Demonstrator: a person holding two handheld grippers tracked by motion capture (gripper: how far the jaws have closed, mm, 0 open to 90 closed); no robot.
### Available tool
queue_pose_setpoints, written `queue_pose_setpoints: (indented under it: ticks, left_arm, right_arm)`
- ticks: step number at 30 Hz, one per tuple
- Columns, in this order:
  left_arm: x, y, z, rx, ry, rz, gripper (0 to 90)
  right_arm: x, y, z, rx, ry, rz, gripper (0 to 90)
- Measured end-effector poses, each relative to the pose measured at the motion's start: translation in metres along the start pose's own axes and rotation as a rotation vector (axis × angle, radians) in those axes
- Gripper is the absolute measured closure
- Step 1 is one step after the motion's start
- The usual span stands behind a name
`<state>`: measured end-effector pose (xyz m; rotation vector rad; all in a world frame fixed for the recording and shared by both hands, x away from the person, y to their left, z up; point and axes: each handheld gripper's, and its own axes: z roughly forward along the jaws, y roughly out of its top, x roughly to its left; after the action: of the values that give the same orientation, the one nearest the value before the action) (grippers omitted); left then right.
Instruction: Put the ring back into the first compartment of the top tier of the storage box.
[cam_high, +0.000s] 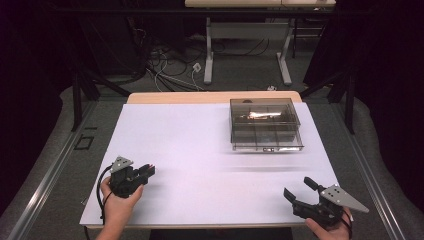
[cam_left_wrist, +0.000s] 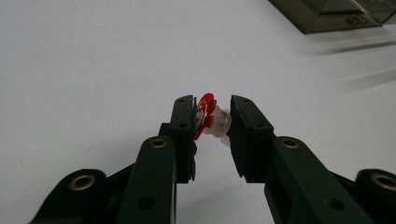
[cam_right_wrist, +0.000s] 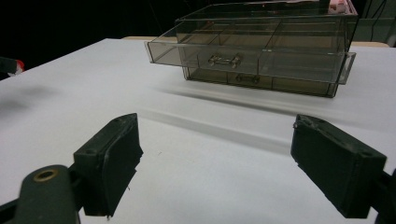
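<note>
My left gripper (cam_left_wrist: 212, 122) clamped on red-white part (cam_left_wrist: 211, 120); right gripper (cam_right_wrist: 215, 163) jaws apart, empty; judged carry step; next, place into open drawer (cam_right_wrist: 243, 58).

Left hand (cam_high: 119, 202): enters at the table's near-left corner, wrapped around the left gripper (cam_high: 146, 170) from behind. The gripper lies low over the table and points toward the far right. Its jaws are closed on a small red and clear part (cam_left_wrist: 211, 120), pinched between the two inner faces.

Right hand (cam_high: 330, 229): enters at the table's near-right corner, holding the right gripper (cam_high: 299, 188) from below. The gripper points toward the far left, above the table near its near edge. Its jaws stand wide apart, with nothing between them.
</note>
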<state>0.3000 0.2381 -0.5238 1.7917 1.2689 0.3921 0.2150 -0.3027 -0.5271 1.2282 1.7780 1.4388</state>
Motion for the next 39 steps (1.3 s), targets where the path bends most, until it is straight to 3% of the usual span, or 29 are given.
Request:
queue_pose_setpoints:
  ticks: [14, 39]
  left_arm:
    - [-0.011, 0.003, -0.010, -0.051, -0.022, 0.020, 71.8]
    - [-0.040, 0.003, -0.014, -0.065, -0.095, 0.091, 71.8]
  right_arm:
    - [0.000, 0.000, 0.000, 0.001, 0.001, -0.005, 15.2]
    - [0.000, 0.000, 0.000, -0.001, 0.005, -0.014, 15.2]
